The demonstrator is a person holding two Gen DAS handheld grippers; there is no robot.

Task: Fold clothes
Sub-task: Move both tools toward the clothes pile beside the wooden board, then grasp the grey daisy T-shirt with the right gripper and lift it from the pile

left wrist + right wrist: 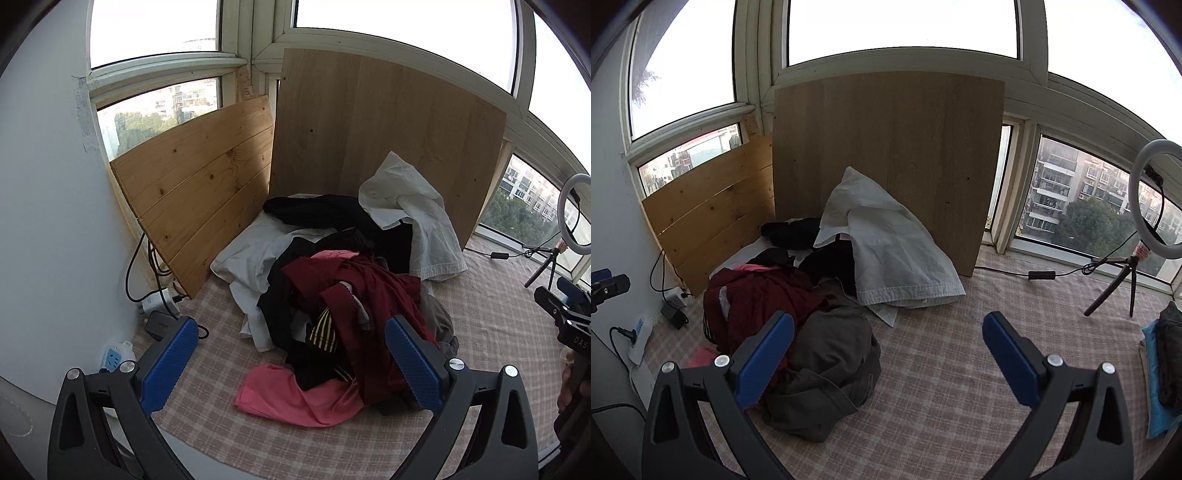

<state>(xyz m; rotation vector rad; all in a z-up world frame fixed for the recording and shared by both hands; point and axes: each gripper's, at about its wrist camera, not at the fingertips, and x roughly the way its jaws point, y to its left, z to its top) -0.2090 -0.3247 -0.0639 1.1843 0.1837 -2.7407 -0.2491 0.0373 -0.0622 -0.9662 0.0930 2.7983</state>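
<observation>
Both tongs released, nothing picked.
Your left tongs (288, 354) face the clothes pile (343, 288); right tongs (888, 350) sit right of it.

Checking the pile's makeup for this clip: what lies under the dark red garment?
Under the dark red garment show a pink garment, black clothes and a yellow-striped piece. Anything deeper is covered. Both grippers, left and right, are open.
</observation>
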